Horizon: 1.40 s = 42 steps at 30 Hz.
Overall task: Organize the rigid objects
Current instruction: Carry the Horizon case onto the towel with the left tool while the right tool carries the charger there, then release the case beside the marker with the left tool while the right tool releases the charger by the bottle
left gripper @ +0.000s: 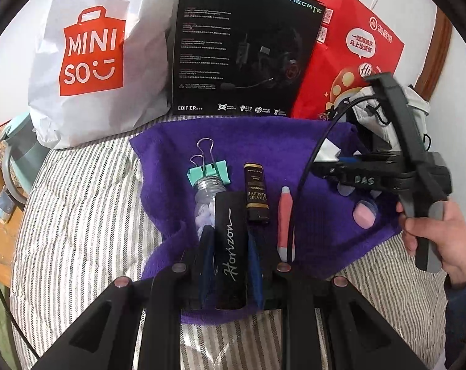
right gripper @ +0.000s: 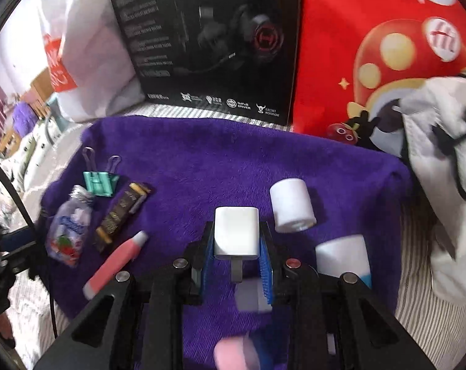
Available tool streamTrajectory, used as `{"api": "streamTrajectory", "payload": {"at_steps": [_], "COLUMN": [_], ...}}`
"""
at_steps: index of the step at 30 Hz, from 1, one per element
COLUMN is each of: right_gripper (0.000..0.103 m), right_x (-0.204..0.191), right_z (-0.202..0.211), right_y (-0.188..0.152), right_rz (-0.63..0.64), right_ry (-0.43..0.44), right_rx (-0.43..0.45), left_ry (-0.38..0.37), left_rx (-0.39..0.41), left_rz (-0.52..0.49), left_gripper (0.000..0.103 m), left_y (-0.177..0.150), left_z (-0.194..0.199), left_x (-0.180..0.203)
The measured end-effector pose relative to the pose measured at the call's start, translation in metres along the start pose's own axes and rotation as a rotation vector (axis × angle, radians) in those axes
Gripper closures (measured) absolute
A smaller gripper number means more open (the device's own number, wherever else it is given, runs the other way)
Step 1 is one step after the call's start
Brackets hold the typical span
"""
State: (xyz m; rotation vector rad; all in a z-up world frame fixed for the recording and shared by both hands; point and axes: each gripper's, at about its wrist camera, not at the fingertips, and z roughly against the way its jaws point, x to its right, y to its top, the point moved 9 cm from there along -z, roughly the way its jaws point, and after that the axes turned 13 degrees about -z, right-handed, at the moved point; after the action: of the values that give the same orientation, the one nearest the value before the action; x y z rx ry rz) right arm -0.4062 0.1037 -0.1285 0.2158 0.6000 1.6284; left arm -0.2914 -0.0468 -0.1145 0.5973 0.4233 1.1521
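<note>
On a purple towel (left gripper: 263, 141) lie a teal binder clip (left gripper: 208, 171), a small clear bottle (left gripper: 206, 206), a dark "Grand Reserve" bar (left gripper: 257, 194) and a pink pen (left gripper: 285, 219). My left gripper (left gripper: 230, 246) is shut on a black "Horizon" box (left gripper: 231, 246), low over the towel. My right gripper (right gripper: 236, 240) is shut on a white charger plug (right gripper: 236, 234) above the towel (right gripper: 233, 154). A white cylinder (right gripper: 291, 205) and a white-and-blue tube (right gripper: 345, 256) lie to its right. The right gripper also shows in the left wrist view (left gripper: 334, 166).
A white Miniso bag (left gripper: 88, 55), a black headset box (left gripper: 242, 46) and a red paper bag (left gripper: 350, 55) stand along the back. A white drawstring bag (right gripper: 442, 169) lies at the right. A pink round item (left gripper: 364, 214) lies on the towel. The bedsheet (left gripper: 78, 215) is striped.
</note>
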Motion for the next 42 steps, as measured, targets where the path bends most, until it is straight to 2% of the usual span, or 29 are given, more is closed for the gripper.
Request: {"api": "streamTrajectory", "payload": {"at_steps": [2,10,13,14,16,25,29,33,42], "right_gripper": [0.077,0.075,0.066,0.058,0.055,0.054,0.048,0.043,0.043], "right_x": [0.000,-0.003,-0.004,-0.003,-0.001,0.008,0.018,0.032,0.069], "right_z": [-0.010,-0.014,-0.012,-0.012,-0.007,0.048,0.084,0.115,0.145], "right_y": [0.000,0.000,-0.001,-0.003,-0.006,-0.012,-0.022,-0.040,-0.080], "right_rz": [0.007,0.077,0.066,0.059,0.058,0.028,0.006,-0.009,-0.069], "right_ry": [-0.017,-0.043,-0.006,0.002,-0.009,0.000,0.020,0.030,0.022], "right_rx": [-0.028,-0.025,-0.051,-0.059,-0.058,0.017,0.065,0.094,0.099], "left_ry": [-0.001,0.002,0.005,0.005,0.008,0.004,-0.005,-0.023,-0.050], "left_rx": [-0.002,-0.011,-0.013,-0.013,-0.015,-0.010,-0.013,-0.026,-0.091], "left_rz": [0.005,0.003,0.000,0.001,0.003,-0.010,-0.034,-0.061,-0.134], "left_gripper": [0.082,0.082,0.082,0.082,0.082,0.082,0.082,0.082,0.082], "left_y": [0.001,0.005,0.006,0.006,0.005,0.015,0.023,0.030,0.040], "left_z": [-0.001,-0.003,-0.003,-0.003,-0.003,0.002,0.002,-0.008,-0.051], "left_x": [-0.001,-0.003,-0.002,-0.003,-0.004,0.004,0.019,0.039,0.080]}}
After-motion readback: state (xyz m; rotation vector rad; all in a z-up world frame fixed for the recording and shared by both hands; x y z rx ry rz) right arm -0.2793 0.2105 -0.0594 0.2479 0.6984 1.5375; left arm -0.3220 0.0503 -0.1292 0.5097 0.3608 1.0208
